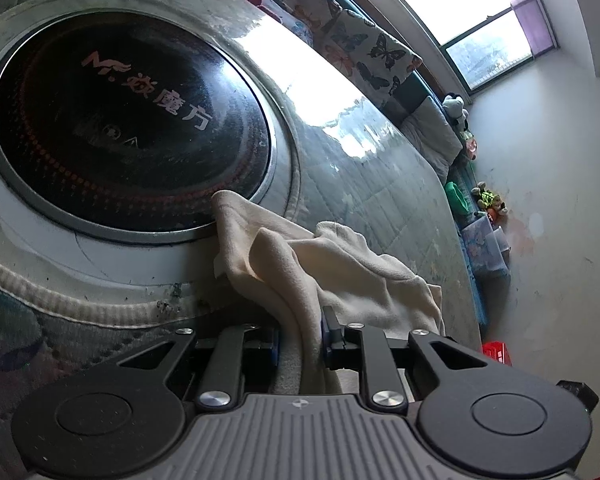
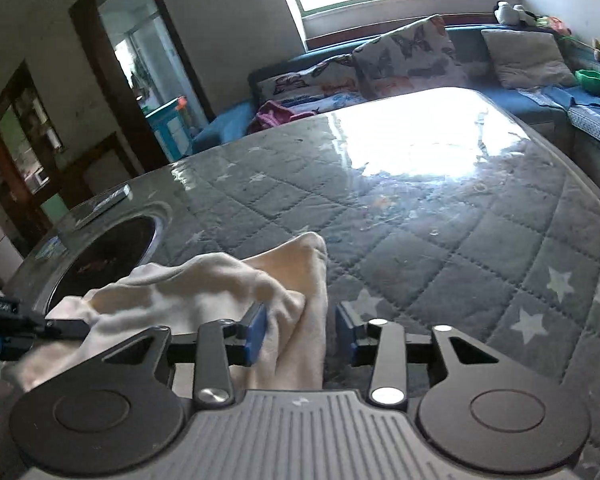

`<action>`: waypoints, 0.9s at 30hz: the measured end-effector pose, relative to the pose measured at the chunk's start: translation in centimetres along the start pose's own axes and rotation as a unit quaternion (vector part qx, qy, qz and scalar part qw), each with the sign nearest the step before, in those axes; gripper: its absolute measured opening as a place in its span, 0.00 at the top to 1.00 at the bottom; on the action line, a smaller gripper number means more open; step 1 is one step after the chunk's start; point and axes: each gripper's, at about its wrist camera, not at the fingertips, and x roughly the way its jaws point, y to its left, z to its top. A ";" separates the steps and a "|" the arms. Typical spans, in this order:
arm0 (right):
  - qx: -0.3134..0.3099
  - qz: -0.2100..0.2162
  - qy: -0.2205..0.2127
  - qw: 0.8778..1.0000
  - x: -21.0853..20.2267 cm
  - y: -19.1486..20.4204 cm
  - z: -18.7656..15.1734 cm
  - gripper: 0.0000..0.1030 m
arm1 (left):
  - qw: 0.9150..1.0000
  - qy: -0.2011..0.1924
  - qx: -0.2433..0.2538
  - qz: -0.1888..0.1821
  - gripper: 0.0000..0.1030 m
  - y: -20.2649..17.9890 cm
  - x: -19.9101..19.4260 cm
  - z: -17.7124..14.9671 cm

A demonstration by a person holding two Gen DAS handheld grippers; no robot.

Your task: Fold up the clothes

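A cream cloth garment (image 1: pixel 324 272) lies bunched on the glass-covered quilted table (image 1: pixel 400 200). My left gripper (image 1: pixel 300 336) is shut on a fold of it, which runs between the blue pads and back under the gripper. In the right wrist view the same cream garment (image 2: pixel 204 284) drapes between my right gripper's (image 2: pixel 302 328) jaws, which stand apart with a gap on the right side. The left gripper (image 2: pixel 16 328) shows at that view's left edge, touching the cloth.
A round black induction hob (image 1: pixel 128 128) is set into the table beside the cloth. A remote-like bar (image 2: pixel 108 200) lies behind it. A blue sofa with butterfly cushions (image 2: pixel 400 60), a pink garment (image 2: pixel 276 114), a green bowl (image 2: pixel 594 80) and toys line the window side.
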 end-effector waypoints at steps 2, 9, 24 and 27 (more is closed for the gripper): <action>0.009 0.005 -0.006 1.000 -0.1 -0.4 -0.2 0.62 | 1.000 0.001 0.002 0.001 0.80 -0.1 0.0 0.0; 0.008 0.019 -0.001 1.000 -0.4 0.3 -0.4 0.81 | 1.000 0.000 0.005 0.003 0.80 -0.1 0.1 0.2; 0.045 0.039 0.002 0.998 -0.3 -0.4 -0.6 0.87 | 1.000 0.001 0.028 0.011 0.80 -0.4 0.1 0.3; 0.041 0.036 -0.011 0.998 -0.7 -0.1 -0.9 0.90 | 0.999 0.002 0.038 0.016 0.80 -0.7 0.1 0.4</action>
